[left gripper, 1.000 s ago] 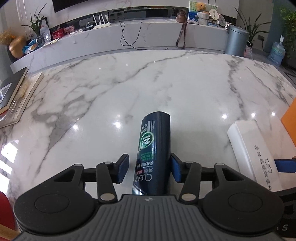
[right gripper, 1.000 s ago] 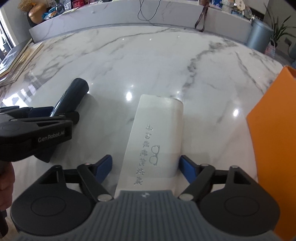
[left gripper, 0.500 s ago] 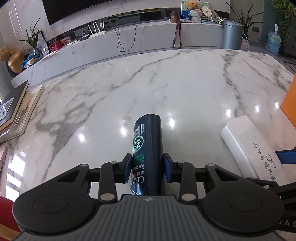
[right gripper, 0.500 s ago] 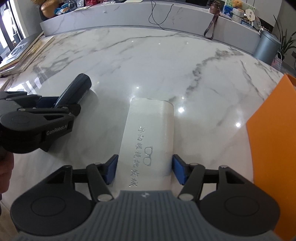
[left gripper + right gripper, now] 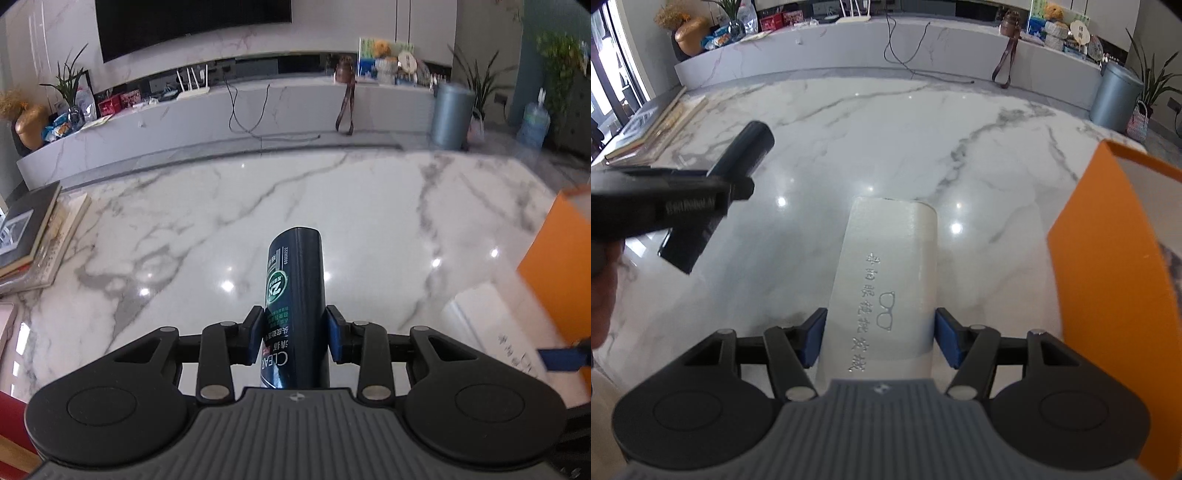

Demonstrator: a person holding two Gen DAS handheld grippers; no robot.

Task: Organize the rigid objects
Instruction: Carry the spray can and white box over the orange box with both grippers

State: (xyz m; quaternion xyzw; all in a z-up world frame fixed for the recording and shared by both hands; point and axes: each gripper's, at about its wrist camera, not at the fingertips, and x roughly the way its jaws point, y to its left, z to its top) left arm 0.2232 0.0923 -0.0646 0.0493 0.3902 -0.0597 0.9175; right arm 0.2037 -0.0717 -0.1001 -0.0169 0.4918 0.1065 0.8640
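Observation:
My left gripper [image 5: 294,338] is shut on a dark blue CLEAR shampoo bottle [image 5: 295,295] and holds it above the marble table [image 5: 221,206]. The same bottle [image 5: 738,162] and left gripper [image 5: 713,206] show lifted at the left of the right wrist view. My right gripper [image 5: 880,341] is shut on a white glasses case [image 5: 890,273] with silver characters and a glasses logo, held off the table. The case [image 5: 491,325] shows blurred at the right of the left wrist view.
An open orange box [image 5: 1108,258] stands at the right, close to the glasses case; it also shows in the left wrist view [image 5: 561,258]. Books [image 5: 26,236] are stacked at the table's left edge. A low marble counter [image 5: 221,122] lies beyond the table.
Both grippers closed on their objects and lifted them off the table. The views have tilted upward, showing more of the room.

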